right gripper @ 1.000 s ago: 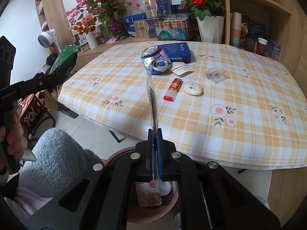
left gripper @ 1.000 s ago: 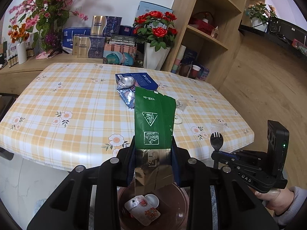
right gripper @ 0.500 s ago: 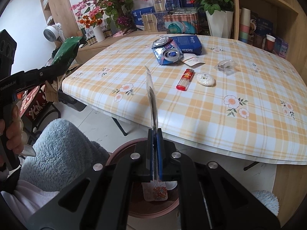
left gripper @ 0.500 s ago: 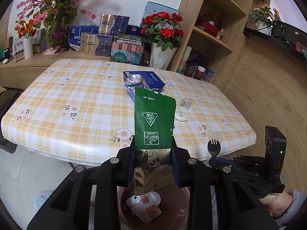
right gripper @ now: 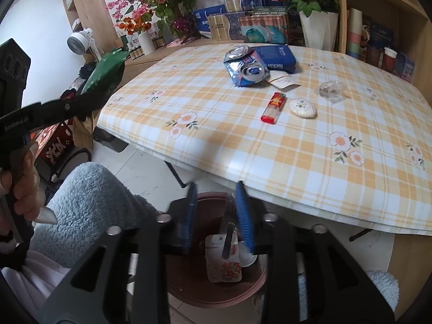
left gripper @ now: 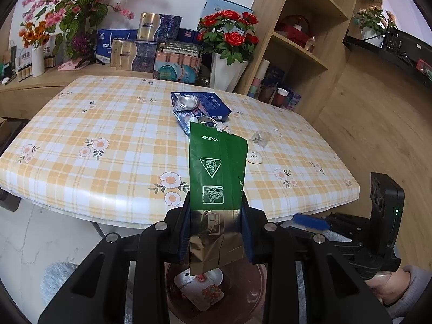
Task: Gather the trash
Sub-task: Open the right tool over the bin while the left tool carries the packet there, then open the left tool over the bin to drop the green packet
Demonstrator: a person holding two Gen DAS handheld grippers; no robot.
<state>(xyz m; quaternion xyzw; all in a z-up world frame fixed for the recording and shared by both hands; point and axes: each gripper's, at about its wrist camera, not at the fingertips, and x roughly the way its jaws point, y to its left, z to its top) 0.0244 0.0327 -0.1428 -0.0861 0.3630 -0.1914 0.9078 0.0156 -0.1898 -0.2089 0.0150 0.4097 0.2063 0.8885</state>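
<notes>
My left gripper (left gripper: 216,229) is shut on a green tea packet (left gripper: 217,167), which stands upright above the reddish-brown bin (left gripper: 256,278). From the right wrist view the same packet (right gripper: 105,67) sticks up out of that gripper at the left. My right gripper (right gripper: 217,213) hangs over the bin (right gripper: 189,291) with its jaws opening. A dark spork in a clear wrapper (right gripper: 228,240) drops free between the blue pads (right gripper: 244,216), touching neither. A white printed wrapper (right gripper: 222,267) lies in the bin.
On the checked tablecloth (right gripper: 310,162) lie a crushed blue can (right gripper: 247,67), a blue box (right gripper: 278,56), a red lighter (right gripper: 274,104), a white oval packet (right gripper: 302,108) and crumpled clear plastic (right gripper: 330,90). A fluffy blue sleeve (right gripper: 89,197) is at the left. Shelves stand at the right.
The right jaws, earlier shut on the wrapped spork standing upright, have parted and the spork has dropped towards the bin. The left gripper still holds the green packet.
</notes>
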